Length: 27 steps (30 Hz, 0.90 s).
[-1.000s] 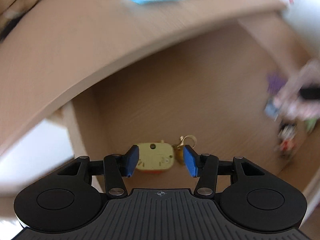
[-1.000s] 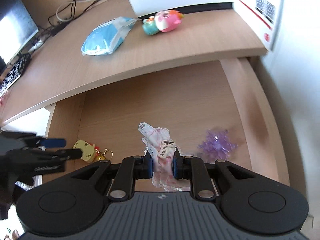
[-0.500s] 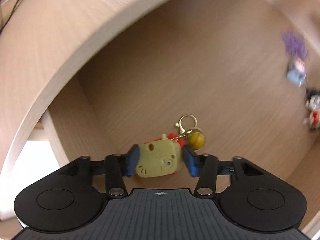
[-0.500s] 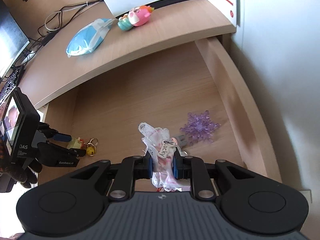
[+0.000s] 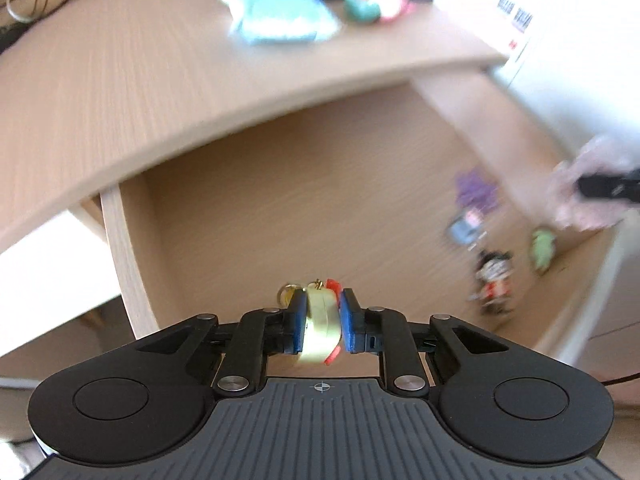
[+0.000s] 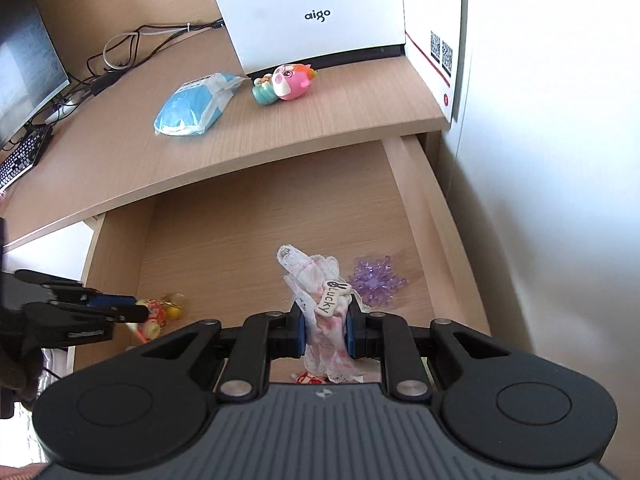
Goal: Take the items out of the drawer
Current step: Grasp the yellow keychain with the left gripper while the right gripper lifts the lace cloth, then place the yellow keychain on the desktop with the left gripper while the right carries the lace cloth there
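yellow keychain pinched in left tool, lace pouch — seemingly — in right tool

Wooden desk beside white wall

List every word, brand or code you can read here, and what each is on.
"aigo": white box on the desk.
"Lucky": small tag on the lace pouch held in the right gripper.
QR codes and red print on the box's side: too small to read.
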Motion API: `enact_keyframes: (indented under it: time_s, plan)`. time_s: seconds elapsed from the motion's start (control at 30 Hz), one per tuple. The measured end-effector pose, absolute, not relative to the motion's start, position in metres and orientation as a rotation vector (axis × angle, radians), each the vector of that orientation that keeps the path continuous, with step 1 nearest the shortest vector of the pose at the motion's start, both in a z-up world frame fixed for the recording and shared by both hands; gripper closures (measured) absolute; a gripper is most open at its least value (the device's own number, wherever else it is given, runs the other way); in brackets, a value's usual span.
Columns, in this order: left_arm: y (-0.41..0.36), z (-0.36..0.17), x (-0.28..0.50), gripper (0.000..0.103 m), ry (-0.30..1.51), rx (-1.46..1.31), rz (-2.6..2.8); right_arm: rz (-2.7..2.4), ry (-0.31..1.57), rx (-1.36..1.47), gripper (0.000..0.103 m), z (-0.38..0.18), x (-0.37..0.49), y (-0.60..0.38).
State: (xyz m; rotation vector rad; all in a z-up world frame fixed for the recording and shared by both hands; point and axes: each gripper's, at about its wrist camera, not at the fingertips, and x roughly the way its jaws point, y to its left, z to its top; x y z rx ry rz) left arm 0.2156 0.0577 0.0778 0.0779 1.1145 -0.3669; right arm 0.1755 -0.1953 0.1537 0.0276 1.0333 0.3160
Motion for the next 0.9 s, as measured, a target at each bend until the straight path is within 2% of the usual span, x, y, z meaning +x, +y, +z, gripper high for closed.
enact_keyframes:
  time_s: [0.3,0.4,0.53,0.7,0.9]
  plan:
    - [0.032,0.19,0.253,0.082,0.804,0.008,-0.38,0.336,1.018,0.027,0.086,0.162,0.177,-0.19]
    - [0.035,0.205,0.282,0.082,0.707,0.02,-0.282,0.341,1.004,0.031,0.086,0.166,0.18,-0.189]
    - [0.049,0.181,0.321,0.082,0.672,-0.011,-0.151,0.339,0.986,0.038,0.086,0.171,0.183,-0.191]
    - [0.046,0.12,0.349,0.082,0.747,0.027,-0.095,0.313,0.986,0.015,0.086,0.171,0.19,-0.193]
    - [0.059,0.124,0.342,0.081,0.743,-0.076,-0.063,0.314,0.959,0.028,0.086,0.181,0.215,-0.196]
